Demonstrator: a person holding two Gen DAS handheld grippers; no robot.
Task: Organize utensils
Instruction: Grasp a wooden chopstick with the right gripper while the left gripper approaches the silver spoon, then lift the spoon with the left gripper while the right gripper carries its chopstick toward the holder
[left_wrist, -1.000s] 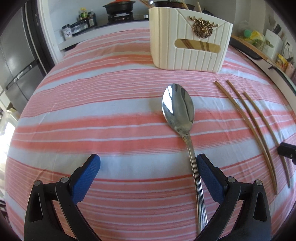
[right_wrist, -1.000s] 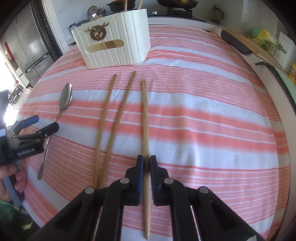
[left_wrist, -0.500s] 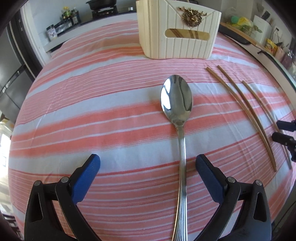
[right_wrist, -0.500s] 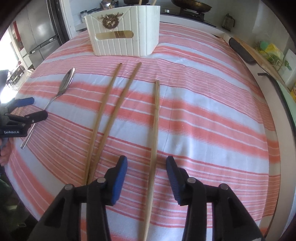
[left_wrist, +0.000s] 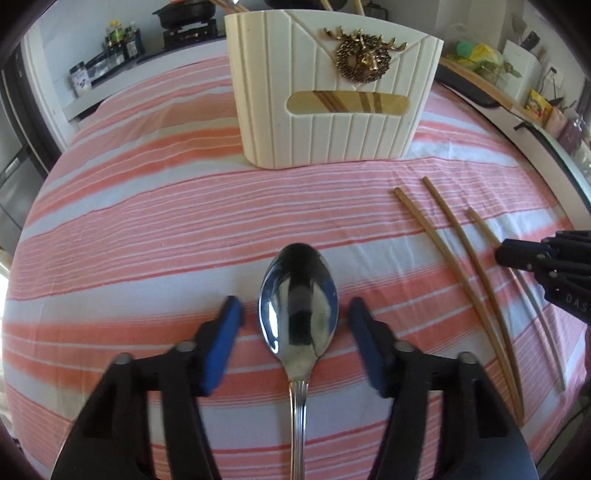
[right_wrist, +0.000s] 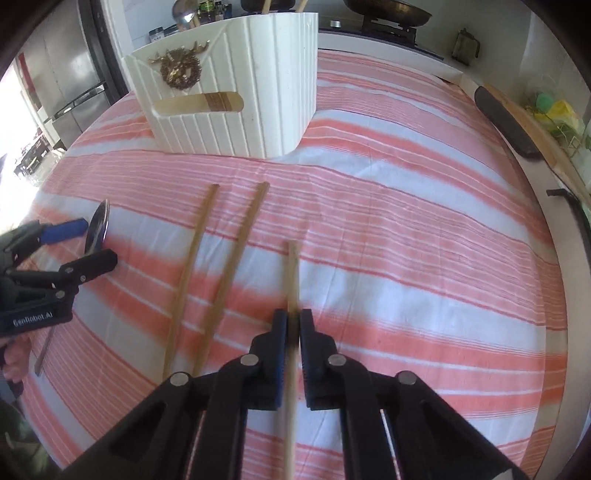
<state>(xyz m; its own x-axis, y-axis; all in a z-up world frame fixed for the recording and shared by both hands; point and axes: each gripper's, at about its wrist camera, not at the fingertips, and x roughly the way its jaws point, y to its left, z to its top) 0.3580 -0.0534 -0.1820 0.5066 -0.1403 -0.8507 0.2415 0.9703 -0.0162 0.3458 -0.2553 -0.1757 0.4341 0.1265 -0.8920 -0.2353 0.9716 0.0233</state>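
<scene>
- Landmark: cream ribbed utensil holder (left_wrist: 332, 96) with a gold stag emblem (left_wrist: 364, 59), standing at the far side of the surface on a pink-and-white striped cloth (left_wrist: 147, 206). Brown sticks show through its front slot; utensil handles poke out of the top.
- Left tongs (left_wrist: 293, 314): jaws closing, blue pads on either side of the steel spoon (left_wrist: 298, 306) bowl, small gap each side, no contact visible. Spoon lies flat on the cloth in front of the holder, bowl toward it, handle running back under the tongs.
- Right tongs (right_wrist: 291, 325): jaws together, clamped on one wooden chopstick (right_wrist: 292, 280). Its tip points toward the holder, well short of it; the rest runs back between the jaws.
- Two more chopsticks (right_wrist: 207, 266) lie on the cloth in front of the holder, between the spoon and the clamped one, near-parallel, tips toward the holder, closer to it than the clamped tip. Not touching the tongs.
- Right wrist view: left tongs sit at the spoon bowl, front-left of the holder; a bit of the person's hand (right_wrist: 13, 354) is behind them.
- Behind the holder: stove with a dark pan (right_wrist: 388, 14), jars (left_wrist: 118, 37) on a ledge.
</scene>
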